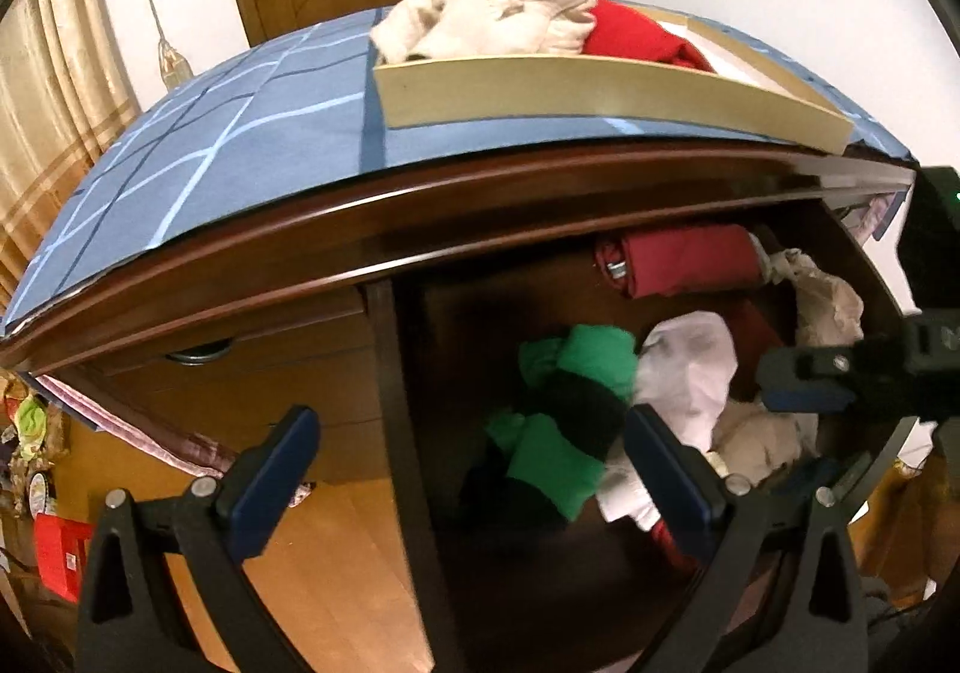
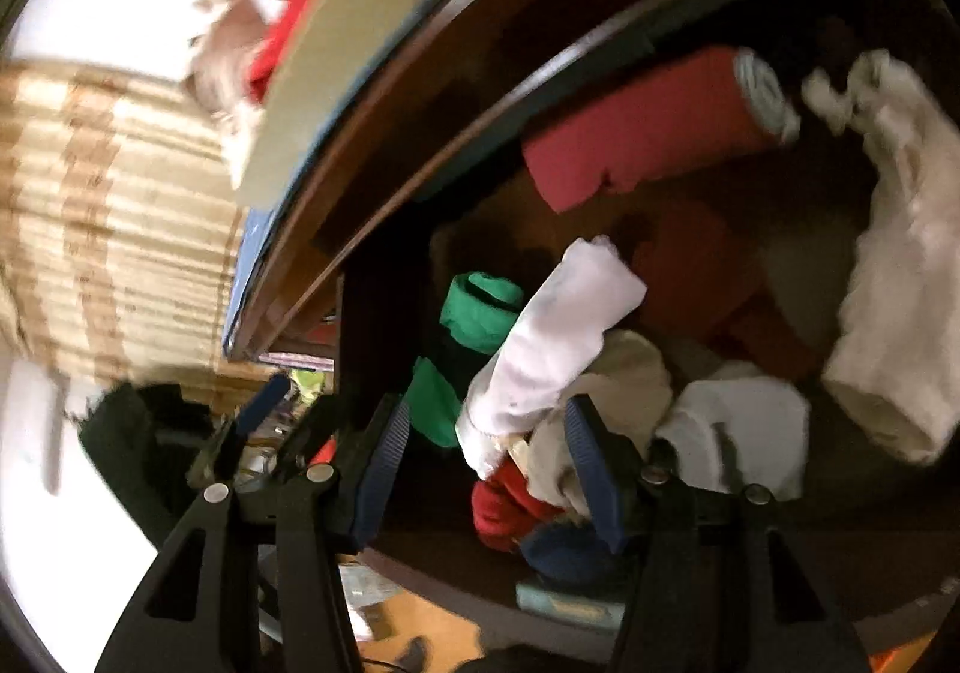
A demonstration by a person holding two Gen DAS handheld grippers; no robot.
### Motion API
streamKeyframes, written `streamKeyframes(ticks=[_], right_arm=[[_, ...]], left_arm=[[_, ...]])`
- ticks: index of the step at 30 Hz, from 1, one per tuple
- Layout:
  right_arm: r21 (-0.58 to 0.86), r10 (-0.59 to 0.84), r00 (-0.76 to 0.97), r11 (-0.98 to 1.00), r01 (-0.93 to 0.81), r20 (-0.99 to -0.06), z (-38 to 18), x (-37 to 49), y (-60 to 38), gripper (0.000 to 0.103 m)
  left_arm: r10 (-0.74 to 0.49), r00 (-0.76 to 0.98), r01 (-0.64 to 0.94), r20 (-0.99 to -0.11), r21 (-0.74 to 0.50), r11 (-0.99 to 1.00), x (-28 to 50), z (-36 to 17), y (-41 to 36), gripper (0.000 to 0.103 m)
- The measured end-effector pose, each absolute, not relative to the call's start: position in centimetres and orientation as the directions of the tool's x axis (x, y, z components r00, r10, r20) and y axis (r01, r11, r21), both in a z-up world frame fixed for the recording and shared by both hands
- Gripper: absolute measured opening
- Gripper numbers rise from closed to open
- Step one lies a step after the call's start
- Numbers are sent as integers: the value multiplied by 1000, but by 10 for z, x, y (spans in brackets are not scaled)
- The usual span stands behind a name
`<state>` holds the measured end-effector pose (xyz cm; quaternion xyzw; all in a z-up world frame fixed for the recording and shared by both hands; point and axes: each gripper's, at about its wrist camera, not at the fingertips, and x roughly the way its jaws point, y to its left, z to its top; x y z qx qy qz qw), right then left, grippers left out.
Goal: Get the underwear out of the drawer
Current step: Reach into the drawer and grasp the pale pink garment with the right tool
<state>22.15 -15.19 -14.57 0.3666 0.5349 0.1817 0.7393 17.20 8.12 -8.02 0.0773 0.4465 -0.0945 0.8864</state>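
Underwear (image 1: 690, 367) fills the open drawer (image 1: 408, 433); more fills the tray (image 1: 600, 91).

Open drawer (image 1: 840, 229) — rolled underwear (image 1: 678, 259) heaped inside.

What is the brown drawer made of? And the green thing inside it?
The drawer looks like dark, glossy varnished wood: its smooth edges shine. The green garment looks like soft knit fabric, crumpled and matte, probably cotton, though that is only a guess.
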Motion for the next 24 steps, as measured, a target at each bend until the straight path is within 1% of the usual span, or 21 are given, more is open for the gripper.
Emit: streamKeyframes(ticks=[5, 8, 11, 15, 16, 18, 19, 21, 24], right_arm=[[679, 610, 314, 705, 205, -728, -162, 242, -137, 57], [617, 567, 249, 750, 237, -785, -173, 253, -124, 57], [556, 518, 208, 803, 216, -830, -179, 261, -109, 57], [504, 481, 154, 843, 190, -863, -189, 272, -88, 57], [506, 485, 149, 843, 181, -862, -192, 274, -84, 49], [522, 503, 150, 839, 153, -851, -196, 275, -80, 28], [533, 513, 155, 835, 137, -844, -196, 274, -80, 24], [547, 522, 188, 829, 116, -832, -192, 270, -83, 21], [560, 529, 248, 825, 74, -812, -179, 261, -93, 20]], left_arm=[[-97, 578, 241, -810, 56, 969, 174, -81, 91, 102], [-95, 574, 247, -813, 62, 967, 177, -83, 94, 102], [-102, 561, 263, -822, 60, 963, 179, -86, 92, 102], [-111, 547, 275, -830, 53, 960, 180, -90, 92, 102], [-114, 544, 278, -831, 50, 959, 180, -90, 92, 102], [-122, 538, 287, -834, 45, 957, 181, -90, 91, 102], [-126, 535, 293, -835, 43, 955, 181, -90, 90, 102], [-133, 531, 304, -837, 42, 952, 182, -90, 87, 102], [-150, 522, 333, -839, 39, 942, 184, -89, 80, 102]])
